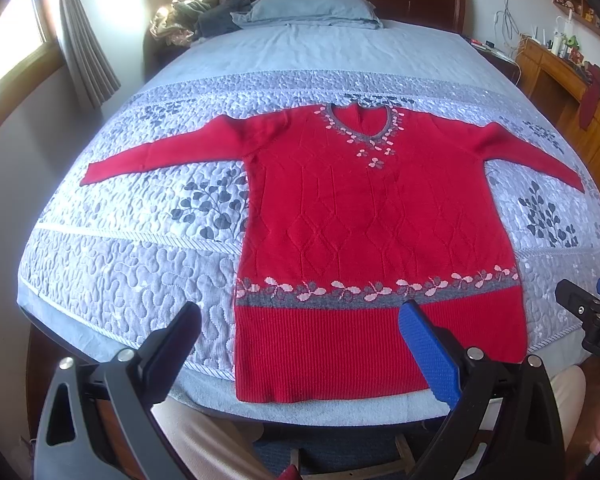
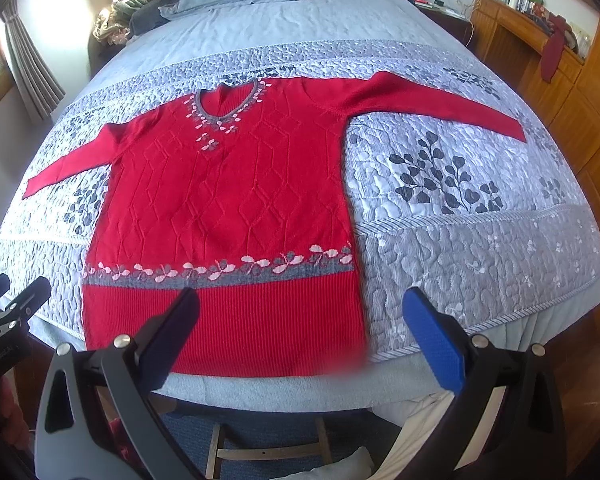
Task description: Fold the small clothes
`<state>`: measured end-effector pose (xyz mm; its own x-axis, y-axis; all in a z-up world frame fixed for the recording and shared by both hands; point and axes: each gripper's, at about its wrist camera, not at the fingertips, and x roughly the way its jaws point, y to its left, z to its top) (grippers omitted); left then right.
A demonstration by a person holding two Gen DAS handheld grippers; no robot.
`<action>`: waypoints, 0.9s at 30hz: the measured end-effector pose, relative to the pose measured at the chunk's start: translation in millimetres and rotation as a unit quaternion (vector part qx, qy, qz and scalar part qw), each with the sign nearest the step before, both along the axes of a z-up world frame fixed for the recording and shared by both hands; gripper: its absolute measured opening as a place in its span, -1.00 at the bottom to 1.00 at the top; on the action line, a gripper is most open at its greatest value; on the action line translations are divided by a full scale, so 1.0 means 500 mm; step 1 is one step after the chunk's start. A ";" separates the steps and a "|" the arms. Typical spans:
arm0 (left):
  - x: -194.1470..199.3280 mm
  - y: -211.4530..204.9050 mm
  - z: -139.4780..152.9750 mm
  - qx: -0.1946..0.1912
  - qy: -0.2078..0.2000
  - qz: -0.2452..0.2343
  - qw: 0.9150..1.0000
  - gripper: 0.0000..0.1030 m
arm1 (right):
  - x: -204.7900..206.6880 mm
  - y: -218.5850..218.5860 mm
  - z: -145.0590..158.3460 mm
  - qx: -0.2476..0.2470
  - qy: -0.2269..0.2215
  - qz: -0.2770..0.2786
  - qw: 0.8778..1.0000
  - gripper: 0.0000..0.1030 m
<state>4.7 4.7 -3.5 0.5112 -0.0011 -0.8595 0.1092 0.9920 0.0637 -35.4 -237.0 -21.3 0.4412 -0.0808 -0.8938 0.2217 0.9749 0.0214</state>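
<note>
A red knit sweater with a grey flowered band and a grey V-neck lies flat, front up, on the quilted bed, both sleeves spread out sideways. It also shows in the right wrist view. My left gripper is open and empty, hovering over the sweater's ribbed hem near its left corner. My right gripper is open and empty above the hem's right corner. The right gripper also shows at the right edge of the left wrist view, and the left gripper at the left edge of the right wrist view.
The grey-lilac quilt covers the bed's near half. A blue pillow and a pile of clothes lie by the dark headboard. A wooden cabinet stands on the right, a curtained window on the left.
</note>
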 end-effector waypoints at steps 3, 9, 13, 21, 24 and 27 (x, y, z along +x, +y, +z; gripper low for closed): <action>0.001 0.000 -0.001 0.001 0.000 -0.001 1.000 0.93 | 0.000 0.001 0.000 0.000 0.001 0.000 1.000 0.95; 0.002 -0.001 -0.004 0.002 0.001 -0.002 1.000 0.93 | 0.001 0.000 -0.002 0.000 0.001 -0.001 1.000 0.95; 0.002 -0.002 -0.006 0.002 0.002 -0.003 1.000 0.93 | 0.000 -0.002 -0.002 0.000 0.002 -0.001 1.000 0.95; 0.002 -0.003 -0.011 0.003 0.004 -0.005 1.000 0.93 | -0.001 -0.005 -0.005 0.000 0.003 -0.002 1.000 0.95; 0.004 -0.005 -0.011 0.004 0.005 -0.006 1.000 0.93 | 0.001 -0.006 -0.009 0.001 0.005 -0.003 1.000 0.95; 0.004 -0.005 -0.011 0.004 0.005 -0.005 1.000 0.93 | 0.002 -0.009 -0.011 0.002 0.005 -0.002 1.000 0.95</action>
<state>6.5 2.2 -9.2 0.5017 -0.0002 -0.8650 0.1206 0.9902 0.0697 -34.5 -241.3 -26.6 0.4311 -0.0798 -0.8987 0.2267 0.9737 0.0222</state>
